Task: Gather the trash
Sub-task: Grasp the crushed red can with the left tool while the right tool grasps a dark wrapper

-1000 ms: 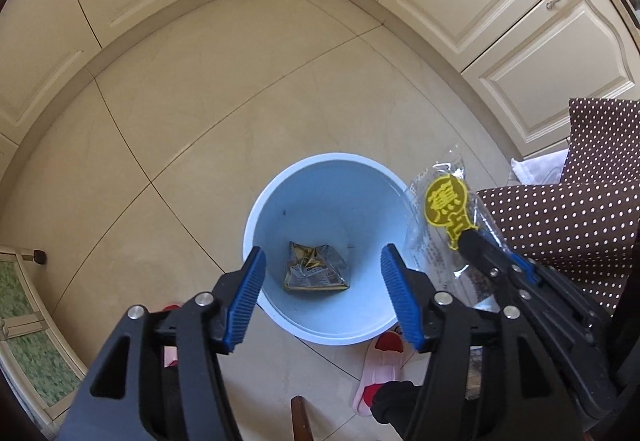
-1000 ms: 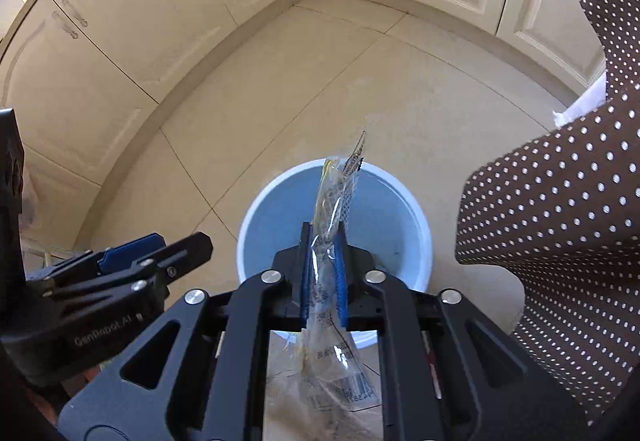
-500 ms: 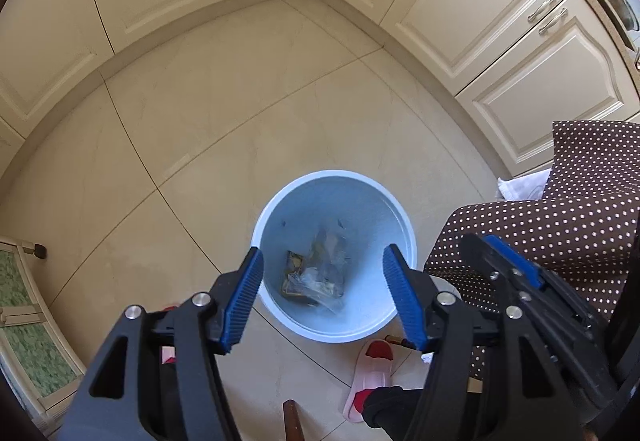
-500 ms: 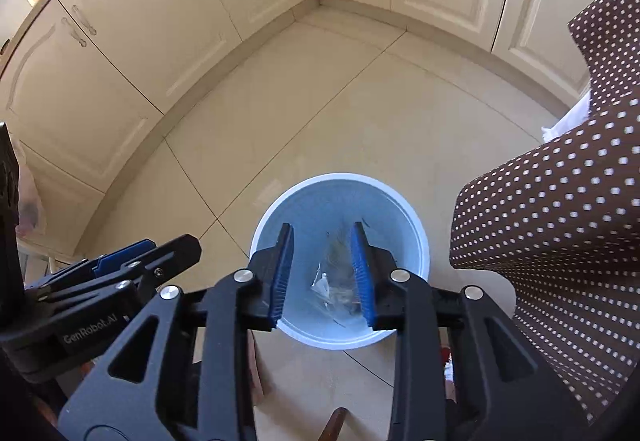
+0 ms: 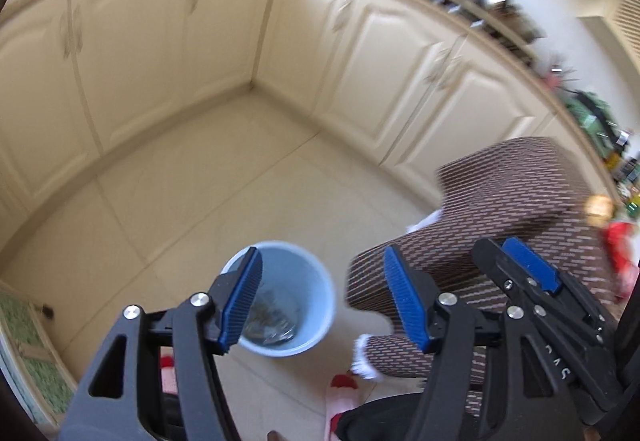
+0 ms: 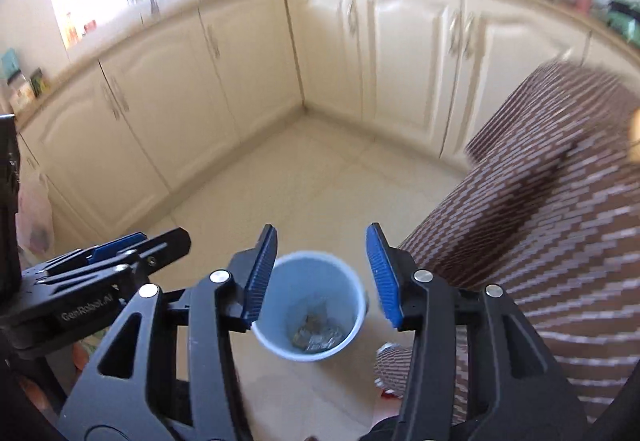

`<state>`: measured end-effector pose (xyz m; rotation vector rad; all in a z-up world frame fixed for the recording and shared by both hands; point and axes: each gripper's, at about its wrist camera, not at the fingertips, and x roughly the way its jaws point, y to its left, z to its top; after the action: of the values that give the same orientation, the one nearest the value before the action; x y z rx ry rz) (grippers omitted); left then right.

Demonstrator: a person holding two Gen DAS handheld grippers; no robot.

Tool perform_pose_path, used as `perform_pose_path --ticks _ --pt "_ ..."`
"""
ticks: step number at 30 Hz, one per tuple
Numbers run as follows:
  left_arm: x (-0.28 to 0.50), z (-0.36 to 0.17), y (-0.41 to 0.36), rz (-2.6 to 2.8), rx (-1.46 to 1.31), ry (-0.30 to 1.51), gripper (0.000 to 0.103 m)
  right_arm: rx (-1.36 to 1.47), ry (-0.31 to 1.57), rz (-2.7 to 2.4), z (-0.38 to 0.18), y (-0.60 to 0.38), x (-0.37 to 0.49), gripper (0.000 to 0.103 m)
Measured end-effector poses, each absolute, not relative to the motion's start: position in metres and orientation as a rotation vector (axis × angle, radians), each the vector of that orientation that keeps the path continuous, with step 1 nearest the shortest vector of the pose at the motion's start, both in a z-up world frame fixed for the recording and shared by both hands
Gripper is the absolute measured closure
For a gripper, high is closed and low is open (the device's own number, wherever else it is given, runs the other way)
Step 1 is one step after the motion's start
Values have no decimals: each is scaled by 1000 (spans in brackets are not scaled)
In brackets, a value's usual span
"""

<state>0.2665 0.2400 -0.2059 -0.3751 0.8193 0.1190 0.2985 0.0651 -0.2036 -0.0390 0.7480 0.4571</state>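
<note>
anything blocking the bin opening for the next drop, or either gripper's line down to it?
Nothing visible. The blue bin stands open-topped on bare floor, wrappers at its bottom. The dotted cloth hangs beside it. Right gripper and left gripper are open and empty.

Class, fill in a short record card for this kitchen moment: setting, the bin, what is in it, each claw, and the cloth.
setting: kitchen with cream cabinets and a tiled floor
bin: light blue bucket standing on the floor
bin contents: crumpled wrappers at the bottom
left claw: open, nothing between its jaws
right claw: just been opening, nothing between its jaws
cloth: brown spotted fabric right of the bucket
</note>
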Motion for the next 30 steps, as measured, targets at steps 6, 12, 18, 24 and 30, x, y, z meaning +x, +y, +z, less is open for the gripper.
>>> perform_pose_path --ticks 6,12,18,24,30 --pt "241 -139 163 -22 -299 706 33 -12 540 353 -131 -14 240 52" --pt "245 -110 80 -180 -249 695 28 23 439 181 -97 -107 201 50" --pt "269 -119 17 -298 -268 770 28 81 457 21 -92 -190 207 48" --pt "310 -143 -13 -313 -320 849 28 102 515 -14 -111 -218 217 47" --pt "335 -158 -26 -312 -372 879 28 122 567 10 -121 -222 242 47"
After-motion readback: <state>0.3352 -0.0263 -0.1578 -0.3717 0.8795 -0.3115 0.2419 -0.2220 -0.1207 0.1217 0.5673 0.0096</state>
